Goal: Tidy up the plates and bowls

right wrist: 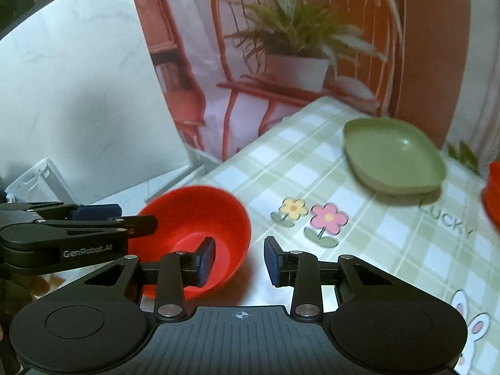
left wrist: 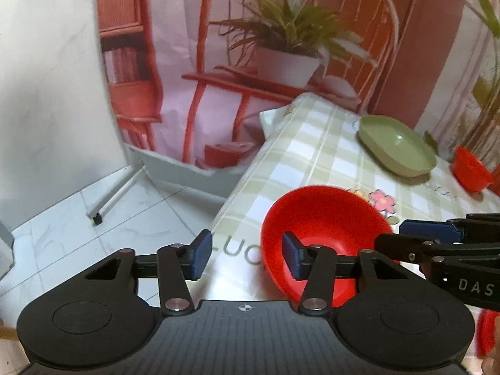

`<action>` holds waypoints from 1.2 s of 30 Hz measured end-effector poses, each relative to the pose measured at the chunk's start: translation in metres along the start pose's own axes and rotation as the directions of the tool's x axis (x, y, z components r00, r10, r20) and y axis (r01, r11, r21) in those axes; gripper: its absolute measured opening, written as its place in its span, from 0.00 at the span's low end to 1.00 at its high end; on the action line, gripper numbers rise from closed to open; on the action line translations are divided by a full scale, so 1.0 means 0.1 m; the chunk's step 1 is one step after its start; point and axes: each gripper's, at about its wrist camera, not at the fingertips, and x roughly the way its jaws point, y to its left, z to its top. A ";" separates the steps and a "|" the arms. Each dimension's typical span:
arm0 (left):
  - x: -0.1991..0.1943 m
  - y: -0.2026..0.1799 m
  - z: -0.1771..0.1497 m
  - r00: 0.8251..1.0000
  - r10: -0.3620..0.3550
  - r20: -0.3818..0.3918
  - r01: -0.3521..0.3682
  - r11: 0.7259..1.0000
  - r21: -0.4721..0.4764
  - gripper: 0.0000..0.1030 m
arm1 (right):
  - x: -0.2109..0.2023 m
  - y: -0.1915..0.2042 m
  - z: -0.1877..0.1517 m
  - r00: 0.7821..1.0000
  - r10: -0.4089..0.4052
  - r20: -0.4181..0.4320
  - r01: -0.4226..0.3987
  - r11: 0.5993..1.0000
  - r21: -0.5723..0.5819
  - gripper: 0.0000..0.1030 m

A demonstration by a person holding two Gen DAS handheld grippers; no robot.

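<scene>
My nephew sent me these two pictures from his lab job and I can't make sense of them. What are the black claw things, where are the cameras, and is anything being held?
The black claws are hand-held grippers, one in each of a person's hands; no robot arm is involved. Each carries a camera looking forward along its two blue-padded fingers. One picture is from the left gripper, the other from the right gripper, and each shows the other gripper at its edge. Both are open and hold nothing. They sit at a table with a green checked cloth. On it are a red bowl close to both grippers, a green plate further back, and a second red bowl near the far right.
</scene>
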 end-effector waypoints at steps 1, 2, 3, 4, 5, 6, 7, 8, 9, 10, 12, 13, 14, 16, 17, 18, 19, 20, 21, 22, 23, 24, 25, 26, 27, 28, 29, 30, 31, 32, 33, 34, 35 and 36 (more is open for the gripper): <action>0.02 -0.01 -0.01 1.000 0.000 -0.008 0.000 1.000 0.002 0.45 | 0.02 -0.01 -0.01 1.000 0.008 -0.005 -0.008 1.000 0.010 0.27; 0.04 -0.01 -0.03 1.000 -0.007 -0.018 0.007 1.000 0.002 0.42 | 0.03 -0.03 -0.02 1.000 0.017 -0.009 -0.016 1.000 0.026 0.24; 0.04 -0.02 -0.04 1.000 -0.014 -0.025 0.014 1.000 0.001 0.34 | 0.04 -0.04 -0.03 1.000 0.026 -0.012 -0.026 0.999 0.039 0.21; 0.05 -0.02 -0.05 0.999 -0.021 -0.028 0.021 1.000 0.000 0.27 | 0.04 -0.05 -0.04 0.999 0.035 -0.012 -0.034 0.998 0.047 0.18; 0.05 -0.03 -0.06 0.999 -0.029 -0.027 0.029 1.000 0.001 0.25 | 0.04 -0.06 -0.05 0.999 0.047 -0.012 -0.046 0.998 0.050 0.12; 0.04 -0.04 -0.07 0.999 -0.035 -0.023 0.035 0.999 0.002 0.19 | 0.03 -0.05 -0.06 0.999 0.051 -0.011 -0.050 0.998 0.048 0.11; 0.04 -0.06 -0.08 0.999 -0.037 -0.023 0.037 0.999 0.006 0.13 | 0.02 -0.04 -0.06 0.999 0.054 -0.009 -0.053 0.998 0.044 0.11; 0.03 -0.08 -0.08 0.999 -0.038 -0.025 0.038 0.999 0.014 0.11 | 0.01 -0.04 -0.07 0.998 0.054 -0.006 -0.054 0.998 0.040 0.11; 0.03 -0.11 -0.09 0.999 -0.029 -0.026 0.029 0.999 0.019 0.11 | -0.02 -0.04 -0.08 0.998 0.055 -0.003 -0.055 0.998 0.043 0.11; 0.03 -0.12 -0.10 0.999 -0.024 -0.030 0.025 0.999 0.021 0.11 | -0.03 -0.06 -0.08 0.998 0.057 0.000 -0.057 0.997 0.049 0.11; 0.01 -0.14 -0.10 0.999 -0.035 -0.038 0.035 0.999 0.010 0.11 | -0.07 -0.09 -0.10 0.998 0.057 0.003 -0.057 0.996 0.073 0.11; -0.02 -0.15 -0.11 0.998 -0.040 -0.042 0.040 0.999 0.007 0.11 | -0.10 -0.11 -0.10 0.998 0.057 0.004 -0.058 0.995 0.083 0.11; -0.05 -0.17 -0.11 0.998 -0.043 -0.041 0.043 0.999 0.009 0.11 | -0.12 -0.13 -0.11 0.998 0.057 0.008 -0.058 0.994 0.091 0.11; -0.13 -0.22 -0.11 0.998 -0.046 -0.033 0.047 0.999 0.022 0.11 | -0.21 -0.18 -0.12 0.998 0.054 0.022 -0.056 0.993 0.106 0.10; -0.17 -0.26 -0.10 0.998 -0.049 -0.028 0.050 0.998 0.029 0.11 | -0.25 -0.20 -0.14 0.998 0.051 0.028 -0.054 0.992 0.112 0.10; -0.20 -0.30 -0.09 0.998 -0.052 -0.025 0.053 0.998 0.035 0.11 | -0.29 -0.23 -0.15 0.998 0.049 0.034 -0.053 0.992 0.118 0.10; -0.24 -0.34 -0.09 0.998 -0.056 -0.022 0.057 0.998 0.041 0.11 | -0.34 -0.26 -0.16 0.998 0.046 0.041 -0.051 0.991 0.125 0.10; -0.27 -0.38 -0.09 0.998 -0.060 -0.019 0.060 0.997 0.047 0.11 | -0.39 -0.29 -0.18 0.998 0.043 0.048 -0.049 0.990 0.131 0.10; -0.30 -0.42 -0.09 0.998 -0.065 -0.016 0.065 0.996 0.054 0.11 | -0.46 -0.33 -0.19 0.998 0.039 0.058 -0.046 0.989 0.138 0.10; -0.33 -0.47 -0.09 0.998 -0.069 -0.013 0.070 0.996 0.061 0.12 | -0.51 -0.36 -0.20 0.997 0.034 0.066 -0.044 0.989 0.143 0.10; -0.37 -0.53 -0.09 0.997 -0.076 -0.008 0.077 0.995 0.070 0.12 | -0.57 -0.40 -0.22 0.997 0.030 0.076 -0.041 0.988 0.149 0.10; -0.40 -0.57 -0.09 0.997 -0.082 -0.005 0.082 0.994 0.078 0.12 | -0.64 -0.45 -0.24 0.996 0.023 0.086 -0.037 0.987 0.157 0.10; -0.44 -0.64 -0.09 0.996 -0.089 -0.001 0.088 0.992 0.089 0.12 | -0.69 -0.49 -0.25 0.995 0.018 0.094 -0.034 0.986 0.163 0.10; -0.47 -0.70 -0.09 0.996 -0.094 0.003 0.094 0.991 0.099 0.12 | -0.75 -0.54 -0.27 0.995 0.012 0.102 -0.030 0.985 0.171 0.10; -0.50 -0.75 -0.09 0.995 -0.100 0.004 0.099 0.989 0.108 0.12 | -0.81 -0.59 -0.29 0.994 0.006 0.110 -0.026 0.984 0.178 0.10; -0.54 -0.83 -0.10 0.994 -0.107 0.006 0.106 0.987 0.118 0.12 | -0.86 -0.62 -0.30 0.993 0.000 0.117 -0.022 0.983 0.183 0.10; -0.57 -0.89 -0.11 0.994 -0.113 0.007 0.112 0.986 0.126 0.12 | -0.93 -0.67 -0.33 0.992 -0.008 0.124 -0.016 0.982 0.190 0.10; -0.60 -0.95 -0.11 0.993 -0.120 0.008 0.118 0.984 0.135 0.13 | -0.97 -0.71 -0.36 0.991 -0.015 0.131 -0.011 0.981 0.194 0.10; -0.63 -1.00 -0.13 0.992 -0.127 0.010 0.124 0.982 0.142 0.13 | -1.04 -0.76 -0.39 0.990 -0.024 0.139 -0.004 0.980 0.200 0.10; -0.67 -1.08 -0.14 0.991 -0.136 0.011 0.132 0.979 0.153 0.13 | -1.09 -0.81 -0.41 0.989 -0.032 0.145 0.001 0.979 0.205 0.10; -0.69 -1.13 -0.14 0.990 -0.143 0.012 0.140 0.977 0.162 0.13 | -1.15 -0.86 -0.44 0.988 -0.040 0.151 0.007 0.977 0.211 0.10; -0.72 -1.20 -0.15 0.988 -0.152 0.012 0.148 0.974 0.170 0.13 | -1.22 -0.92 -0.48 0.986 -0.048 0.158 0.013 0.976 0.218 0.10; -0.75 -1.27 -0.16 0.986 -0.164 0.011 0.160 0.971 0.179 0.13 | -1.28 -0.96 -0.50 0.985 -0.056 0.165 0.018 0.974 0.225 0.10; -0.78 -1.34 -0.17 0.984 -0.177 0.008 0.172 0.967 0.187 0.14 | -1.35 -1.01 -0.53 0.983 -0.066 0.171 0.025 0.973 0.231 0.10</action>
